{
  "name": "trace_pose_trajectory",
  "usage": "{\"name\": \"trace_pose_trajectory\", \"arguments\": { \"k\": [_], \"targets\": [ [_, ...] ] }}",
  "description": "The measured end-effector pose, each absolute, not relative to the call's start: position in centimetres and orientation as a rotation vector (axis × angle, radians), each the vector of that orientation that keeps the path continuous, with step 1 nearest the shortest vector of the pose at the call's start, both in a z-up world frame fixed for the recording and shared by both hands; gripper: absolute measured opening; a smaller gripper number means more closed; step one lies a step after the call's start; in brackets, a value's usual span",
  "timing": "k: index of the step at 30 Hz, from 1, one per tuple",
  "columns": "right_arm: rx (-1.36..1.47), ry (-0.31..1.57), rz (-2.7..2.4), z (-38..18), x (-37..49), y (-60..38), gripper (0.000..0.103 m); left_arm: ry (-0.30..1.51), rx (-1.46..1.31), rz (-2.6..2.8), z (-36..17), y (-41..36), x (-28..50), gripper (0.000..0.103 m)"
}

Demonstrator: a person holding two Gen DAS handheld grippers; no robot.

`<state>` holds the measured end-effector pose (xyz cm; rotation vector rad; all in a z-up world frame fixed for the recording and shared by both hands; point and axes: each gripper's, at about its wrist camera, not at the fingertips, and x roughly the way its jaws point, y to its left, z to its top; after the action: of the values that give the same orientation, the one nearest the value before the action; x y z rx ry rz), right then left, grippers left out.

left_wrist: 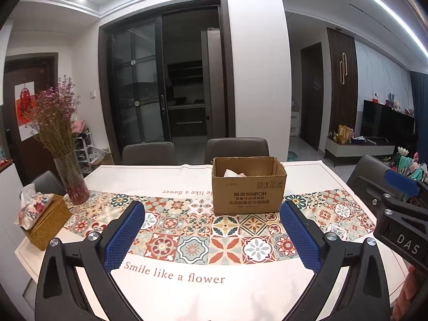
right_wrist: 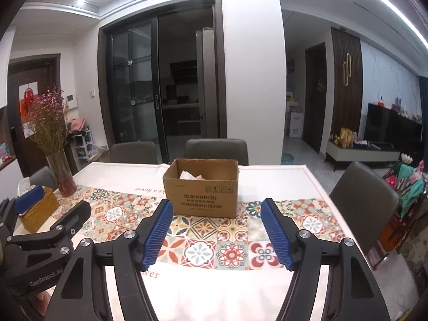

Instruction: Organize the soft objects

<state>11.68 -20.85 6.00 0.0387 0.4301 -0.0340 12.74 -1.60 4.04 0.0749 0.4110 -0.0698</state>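
A: We see the open brown cardboard box (left_wrist: 248, 187) at the table's far middle, with pale soft cloths (left_wrist: 232, 173) inside.

B: Our left gripper (left_wrist: 212, 236) and right gripper (right_wrist: 215, 231) are both released, holding nothing, above the white tablecloth with its patterned tile band (left_wrist: 187, 240). Far left stand a glass vase of dried flowers (left_wrist: 70, 179) and a woven tissue box (left_wrist: 45, 220).

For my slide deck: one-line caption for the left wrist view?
Open left gripper hovers over the patterned tablecloth, facing a cardboard box holding pale soft items.

Home dining room (table (left_wrist: 88, 176), chairs (left_wrist: 236, 149), television (left_wrist: 385, 123)).
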Motion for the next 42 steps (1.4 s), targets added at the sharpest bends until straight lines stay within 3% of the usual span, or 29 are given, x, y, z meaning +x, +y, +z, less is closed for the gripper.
{"name": "trace_pose_trajectory", "arguments": {
  "k": [19, 42],
  "targets": [
    [0.065, 0.426, -0.03, 6.4, 6.6, -21.8, 0.07, 0.391, 0.085, -0.024, 5.0, -2.2, 6.5, 0.103],
    [0.063, 0.427, -0.032, 6.2, 6.2, -21.9, 0.07, 0.395, 0.08, -0.03, 4.9, -2.4, 6.2, 0.103]
  ]
}}
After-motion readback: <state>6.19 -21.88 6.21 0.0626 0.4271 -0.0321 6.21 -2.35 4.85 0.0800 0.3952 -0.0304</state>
